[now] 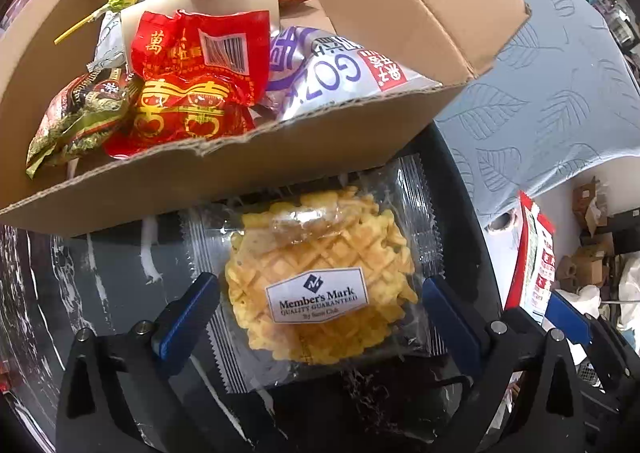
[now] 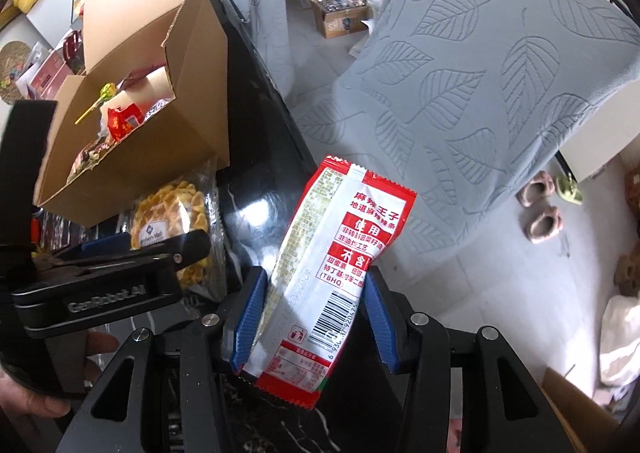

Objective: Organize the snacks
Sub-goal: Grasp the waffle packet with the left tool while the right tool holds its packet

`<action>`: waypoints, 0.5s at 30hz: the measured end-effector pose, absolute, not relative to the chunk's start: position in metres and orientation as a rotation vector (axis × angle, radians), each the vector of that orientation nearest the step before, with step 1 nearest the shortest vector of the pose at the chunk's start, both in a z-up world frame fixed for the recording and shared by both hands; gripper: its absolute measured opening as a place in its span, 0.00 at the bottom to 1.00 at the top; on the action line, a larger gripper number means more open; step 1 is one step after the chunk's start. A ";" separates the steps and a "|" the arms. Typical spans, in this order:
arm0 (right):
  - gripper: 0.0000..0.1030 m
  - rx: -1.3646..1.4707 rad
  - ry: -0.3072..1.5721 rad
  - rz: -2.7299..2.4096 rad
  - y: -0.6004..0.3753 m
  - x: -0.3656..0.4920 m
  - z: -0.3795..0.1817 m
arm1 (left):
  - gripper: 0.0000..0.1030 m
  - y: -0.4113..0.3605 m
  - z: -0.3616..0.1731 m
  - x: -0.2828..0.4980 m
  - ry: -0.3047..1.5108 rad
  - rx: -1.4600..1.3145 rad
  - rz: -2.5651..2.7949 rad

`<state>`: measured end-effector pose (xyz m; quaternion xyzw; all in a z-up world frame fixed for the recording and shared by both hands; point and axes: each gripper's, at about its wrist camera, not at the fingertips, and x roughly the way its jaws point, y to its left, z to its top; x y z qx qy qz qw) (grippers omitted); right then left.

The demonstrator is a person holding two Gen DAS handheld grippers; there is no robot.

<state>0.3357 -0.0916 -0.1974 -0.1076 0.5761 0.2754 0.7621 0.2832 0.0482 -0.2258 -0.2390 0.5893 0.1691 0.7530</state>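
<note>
Dark marble tabletop (image 1: 100,285), cardboard box (image 1: 248,169) already part-filled with snacks. Left gripper (image 1: 320,317) spread wide around waffle pack (image 1: 320,281) just beside box — not gripped. Right gripper (image 2: 312,317) clamped on red snack packet (image 2: 332,265), also unboxed.

The waffle pack (image 1: 320,281) label reads "Member's Mark, Quality Guaranteed"; the left tongs (image 2: 120,253) body reads "GenRobot.AI".
</note>
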 end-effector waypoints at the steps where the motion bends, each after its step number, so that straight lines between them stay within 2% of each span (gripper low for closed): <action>1: 0.48 -0.234 1.254 0.601 -0.092 0.336 -0.198 | 1.00 0.047 -0.226 0.285 1.285 -0.517 0.373; 15: 0.48 -0.244 1.269 0.626 -0.092 0.339 -0.206 | 1.00 0.042 -0.239 0.320 1.256 -0.518 0.444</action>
